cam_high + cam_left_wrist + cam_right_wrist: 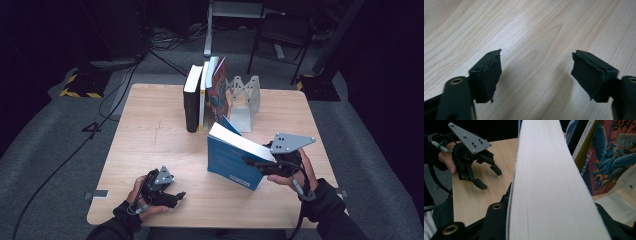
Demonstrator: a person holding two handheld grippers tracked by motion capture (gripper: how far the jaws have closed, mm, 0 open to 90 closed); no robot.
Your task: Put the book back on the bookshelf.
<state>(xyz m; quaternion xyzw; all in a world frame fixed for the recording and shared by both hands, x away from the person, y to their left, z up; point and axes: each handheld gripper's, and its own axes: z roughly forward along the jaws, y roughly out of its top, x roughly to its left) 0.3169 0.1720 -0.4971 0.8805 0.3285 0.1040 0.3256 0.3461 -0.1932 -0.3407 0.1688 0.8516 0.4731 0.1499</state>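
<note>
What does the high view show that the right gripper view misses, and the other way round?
High view alone: the whole table, the blue cover of the blue book clamped in the right tongs, the black book at the row's left end, and the floor and chair behind.

Right gripper view alone: the blue book's white page edge close up between its jaws, and the dragon picture on the illustrated book.

Both: the open, empty left tongs, the upright row of books, and the white bookend.

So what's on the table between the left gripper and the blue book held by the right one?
Nothing: in the high view, bare wooden table runs from the open left gripper to the blue book clamped in the right gripper.
</note>
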